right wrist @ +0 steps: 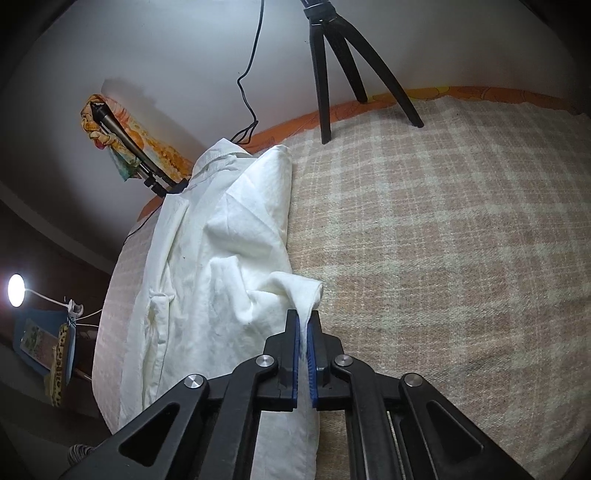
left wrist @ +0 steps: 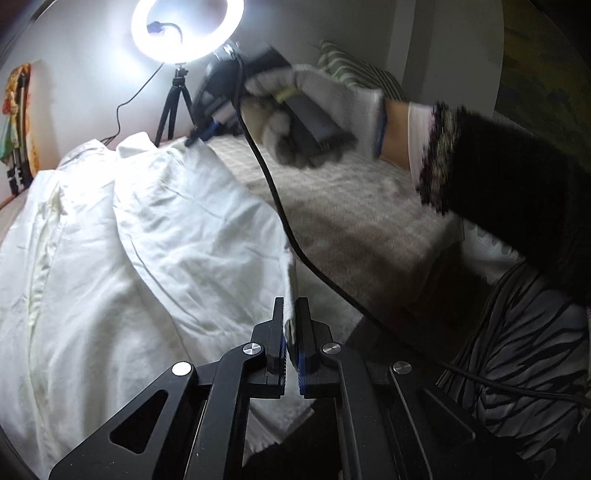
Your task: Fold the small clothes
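Both claws pinching shirt edge for fold
Left claw (left wrist: pixel 291 317) & right claw (right wrist: pixel 303 325) each gripping white shirt (right wrist: pixel 221 240) hem, lifting it off bed (right wrist: pixel 443 221) to fold over.

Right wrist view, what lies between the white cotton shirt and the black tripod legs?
Only bare checked beige blanket separates the white cotton shirt from the black tripod legs, seen in the right wrist view.

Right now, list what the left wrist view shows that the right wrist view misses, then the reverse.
Left wrist view only: the lit ring light, a gloved hand holding the right gripper, and the left gripper shut on the white shirt.
Right wrist view only: a small round lamp and the right gripper's blue-padded fingers.
Both: the shirt, the checked blanket, the black tripod.
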